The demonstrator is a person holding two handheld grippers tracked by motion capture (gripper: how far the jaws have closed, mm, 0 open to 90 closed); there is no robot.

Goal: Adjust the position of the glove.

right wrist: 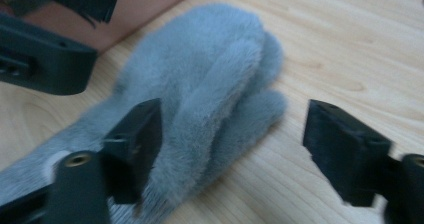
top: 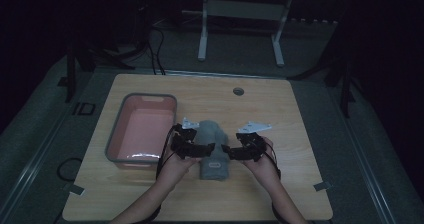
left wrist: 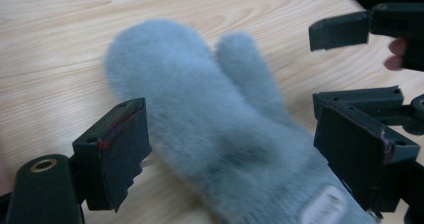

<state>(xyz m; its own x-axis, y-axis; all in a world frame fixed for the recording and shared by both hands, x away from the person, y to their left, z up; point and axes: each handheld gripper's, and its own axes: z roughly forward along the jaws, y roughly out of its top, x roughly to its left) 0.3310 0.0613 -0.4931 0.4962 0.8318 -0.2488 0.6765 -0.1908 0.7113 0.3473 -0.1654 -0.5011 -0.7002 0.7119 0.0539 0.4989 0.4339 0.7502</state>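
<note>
Both sets of jaws stand wide apart, gripping nothing. The left gripper [left wrist: 235, 149] straddles the grey furry mitten [left wrist: 215, 129] near its cuff; the right gripper [right wrist: 240, 149] faces it just opposite. A pink basin [top: 117, 139] sits beyond the left gripper.

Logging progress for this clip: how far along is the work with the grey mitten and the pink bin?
Early stage, by the look of it. Done: nothing clearly; the pink bin looks empty. In hand: the grey furry mitten lies flat on the wooden table, and the left gripper and right gripper flank it with jaws open, neither clamped. Left: probably grasping the mitten and moving it into the bin.
</note>
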